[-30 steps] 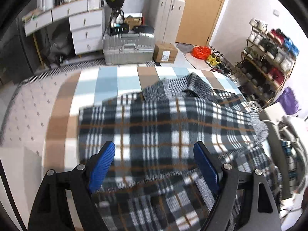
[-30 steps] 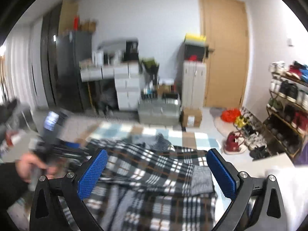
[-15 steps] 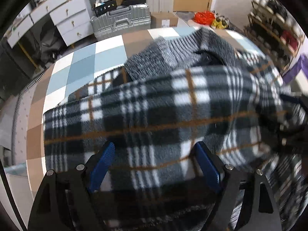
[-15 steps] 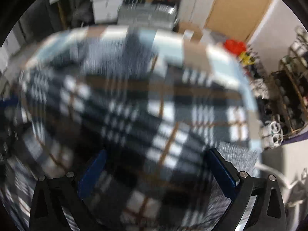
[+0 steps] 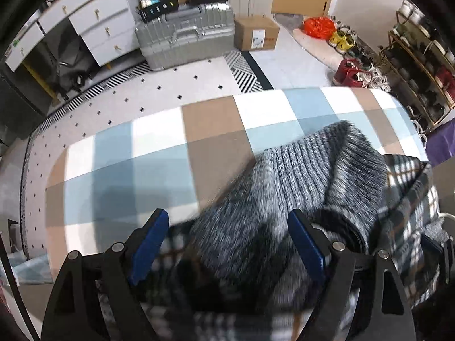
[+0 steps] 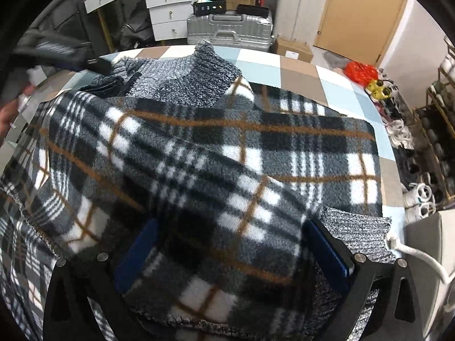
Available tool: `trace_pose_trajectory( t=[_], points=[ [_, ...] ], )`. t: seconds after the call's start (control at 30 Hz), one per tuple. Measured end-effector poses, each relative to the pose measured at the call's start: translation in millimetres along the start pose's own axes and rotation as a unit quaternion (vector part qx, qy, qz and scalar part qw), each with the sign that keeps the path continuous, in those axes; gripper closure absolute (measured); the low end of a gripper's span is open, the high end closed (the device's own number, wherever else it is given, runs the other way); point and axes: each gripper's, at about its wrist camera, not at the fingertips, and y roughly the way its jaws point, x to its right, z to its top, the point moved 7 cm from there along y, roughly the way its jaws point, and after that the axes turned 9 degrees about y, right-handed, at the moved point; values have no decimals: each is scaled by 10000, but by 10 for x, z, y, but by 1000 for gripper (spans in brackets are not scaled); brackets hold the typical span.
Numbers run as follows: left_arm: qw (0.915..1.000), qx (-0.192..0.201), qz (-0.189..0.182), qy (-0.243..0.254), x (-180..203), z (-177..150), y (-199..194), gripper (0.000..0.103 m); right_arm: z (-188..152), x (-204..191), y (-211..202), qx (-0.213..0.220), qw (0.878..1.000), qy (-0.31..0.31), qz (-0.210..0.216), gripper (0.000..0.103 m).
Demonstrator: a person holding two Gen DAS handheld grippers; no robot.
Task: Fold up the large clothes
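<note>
Both hand-held grippers are down over the plaid fleece garment (image 6: 216, 153), which lies across the checked worktop (image 5: 159, 153). My left hand-held gripper (image 5: 227, 244) has its jaws spread wide over the grey knit collar (image 5: 307, 170), pads not pressing on anything. My right hand-held gripper (image 6: 230, 253) is spread too, with a plaid fold bunched between the blue pads; I think it's only draped there, not pinched, but the cloth hides the tips.

Risks: the fleece is thick and layered, so closing here could grab the top layer only and drag the fold crooked. The collar ahead of the left jaws looks rumpled and could get folded in lumpy.

Count: one garment, two grippers, one white cable (image 6: 418, 255) just right of the right gripper, which could snag.
</note>
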Motion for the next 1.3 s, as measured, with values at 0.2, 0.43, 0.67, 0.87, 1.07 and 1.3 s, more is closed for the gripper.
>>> trace_pose_trajectory(
  t=[0.2, 0.43, 0.67, 0.87, 1.07, 1.3],
  points=[
    [9990, 52, -434, 85, 91, 15, 152, 51, -14, -12, 19, 49, 9999, -109, 125, 0],
    [9959, 740, -506, -151, 45, 11, -120, 95, 98, 21, -24, -304, 9970, -355, 618, 0],
    [9833, 1696, -652, 117, 156, -147, -636, 96, 779, 151, -473, 421, 9914, 199, 1224, 0],
    [9719, 2192, -804, 295, 226, -251, -926, 96, 1282, -220, -322, 567, 9950, -220, 796, 0],
    [9674, 2306, -970, 399, 251, -273, -823, 96, 1431, -458, 59, 367, 9963, -632, 449, 0],
    [9661, 2341, -996, 442, 285, -353, -895, 96, 1418, -527, 118, 277, 9949, -761, 608, 48]
  ],
)
